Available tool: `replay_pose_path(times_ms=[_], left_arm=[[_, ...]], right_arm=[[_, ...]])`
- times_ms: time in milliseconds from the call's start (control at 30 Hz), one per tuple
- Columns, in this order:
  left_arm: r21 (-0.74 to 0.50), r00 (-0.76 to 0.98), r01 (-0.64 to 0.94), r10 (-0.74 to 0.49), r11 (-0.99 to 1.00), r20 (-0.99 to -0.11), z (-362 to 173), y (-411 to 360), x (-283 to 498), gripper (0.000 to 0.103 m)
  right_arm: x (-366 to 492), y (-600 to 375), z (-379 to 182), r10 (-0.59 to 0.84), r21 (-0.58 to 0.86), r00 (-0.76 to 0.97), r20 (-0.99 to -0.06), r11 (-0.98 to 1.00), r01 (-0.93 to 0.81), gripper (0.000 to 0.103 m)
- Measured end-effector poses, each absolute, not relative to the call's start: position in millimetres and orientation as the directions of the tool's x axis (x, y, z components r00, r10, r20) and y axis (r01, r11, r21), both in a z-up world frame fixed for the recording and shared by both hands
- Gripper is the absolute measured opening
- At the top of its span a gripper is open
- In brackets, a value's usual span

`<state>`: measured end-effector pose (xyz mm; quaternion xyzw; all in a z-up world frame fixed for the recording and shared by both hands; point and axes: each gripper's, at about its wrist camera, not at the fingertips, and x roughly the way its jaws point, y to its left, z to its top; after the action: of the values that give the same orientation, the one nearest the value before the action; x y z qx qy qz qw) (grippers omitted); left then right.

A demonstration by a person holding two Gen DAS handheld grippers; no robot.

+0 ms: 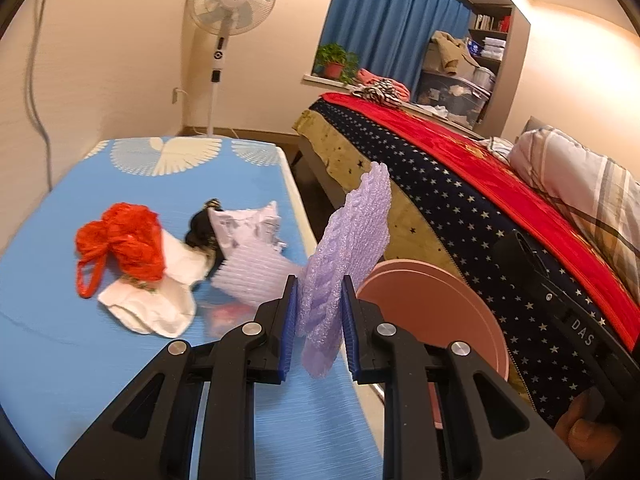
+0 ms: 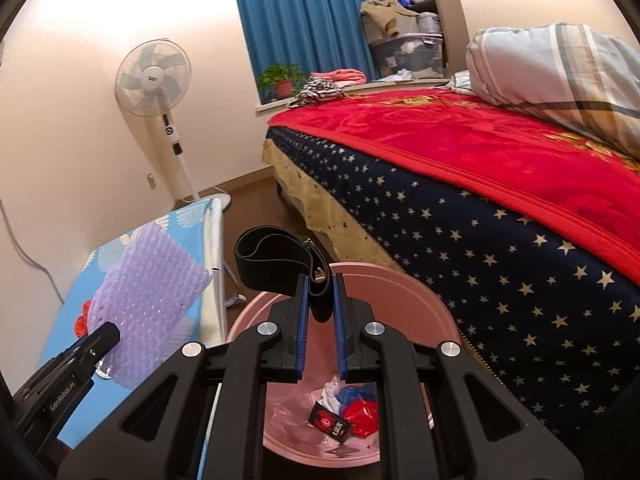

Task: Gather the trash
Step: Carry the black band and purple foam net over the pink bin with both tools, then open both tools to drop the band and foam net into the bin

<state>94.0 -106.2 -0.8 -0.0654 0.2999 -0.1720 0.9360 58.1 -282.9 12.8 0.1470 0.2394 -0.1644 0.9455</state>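
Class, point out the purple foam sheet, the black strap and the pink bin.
purple foam sheet (image 1: pixel 344 248), left wrist view, middle of sheet.
black strap (image 2: pixel 276 260), right wrist view, looped band.
pink bin (image 2: pixel 436 312), right wrist view, inner wall.

- Blue desk (image 1: pixel 48 280): red bag (image 1: pixel 124 244), white sock (image 1: pixel 156 296), crumpled paper (image 1: pixel 248 226), dark blurred item (image 1: pixel 202 228).
- Floor (image 2: pixel 248 188): pink bin (image 2: pixel 404 288), fan (image 2: pixel 154 80).
- Bed (image 2: pixel 460 232): red blanket (image 2: pixel 460 136), pillow (image 2: pixel 560 68).

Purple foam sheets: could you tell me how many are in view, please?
2: one purple foam sheet clamped in the left gripper, another lying on the blue table. Others may be hidden.
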Motion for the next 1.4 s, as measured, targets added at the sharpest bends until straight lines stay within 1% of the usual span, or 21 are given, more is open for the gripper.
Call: replay_pose_path(times_ms=[367, 667, 1033, 1067, 1100, 1133, 1167, 1200, 1233, 1400], left_arm=[[-0.223, 0.723, 0.338, -0.404, 0.914, -0.560, -12.5, -138.1, 99.8, 0.021], [-0.193, 0.701, 0.357, -0.399, 0.914, -0.591, -23.2, -160.3, 106.0, 0.021], [-0.194, 0.671, 0.379, -0.413, 0.905, -0.615, -33.2, -177.0, 110.0, 0.021], [-0.197, 0.667, 0.385, -0.419, 0.902, -0.616, -33.5, -178.2, 110.0, 0.021], [-0.203, 0.660, 0.392, -0.428, 0.897, -0.617, -33.9, -179.4, 110.2, 0.021], [-0.208, 0.648, 0.402, -0.437, 0.892, -0.624, -35.1, -181.9, 110.8, 0.025], [-0.207, 0.642, 0.404, -0.438, 0.891, -0.630, -35.9, -183.4, 111.6, 0.035], [-0.200, 0.644, 0.399, -0.429, 0.895, -0.633, -36.8, -183.6, 111.3, 0.041], [-0.197, 0.647, 0.394, -0.424, 0.897, -0.634, -37.2, -182.7, 111.0, 0.042], [-0.200, 0.656, 0.383, -0.418, 0.902, -0.628, -33.4, -174.1, 108.4, 0.042]], right_arm=[[61.5, -297.9, 0.8, -0.288, 0.181, 0.786, -0.548, 0.876, 0.446, 0.012], [68.4, -305.3, -8.3, -0.288, 0.168, 0.762, -0.580, 0.873, 0.458, 0.012], [75.5, -309.0, -13.5, -0.288, 0.158, 0.744, -0.603, 0.871, 0.466, 0.012], [75.9, -310.0, -13.8, -0.286, 0.162, 0.743, -0.605, 0.870, 0.466, 0.013], [76.5, -310.6, -14.4, -0.280, 0.168, 0.742, -0.609, 0.869, 0.466, 0.016], [77.0, -311.4, -15.3, -0.275, 0.174, 0.739, -0.615, 0.867, 0.467, 0.020], [77.3, -313.0, -16.2, -0.279, 0.172, 0.734, -0.619, 0.864, 0.473, 0.024], [78.1, -314.1, -16.5, -0.290, 0.165, 0.727, -0.622, 0.860, 0.484, 0.035], [77.7, -314.9, -17.1, -0.300, 0.159, 0.721, -0.625, 0.855, 0.493, 0.042], [75.5, -311.5, -15.1, -0.294, 0.161, 0.729, -0.618, 0.860, 0.484, 0.043]])
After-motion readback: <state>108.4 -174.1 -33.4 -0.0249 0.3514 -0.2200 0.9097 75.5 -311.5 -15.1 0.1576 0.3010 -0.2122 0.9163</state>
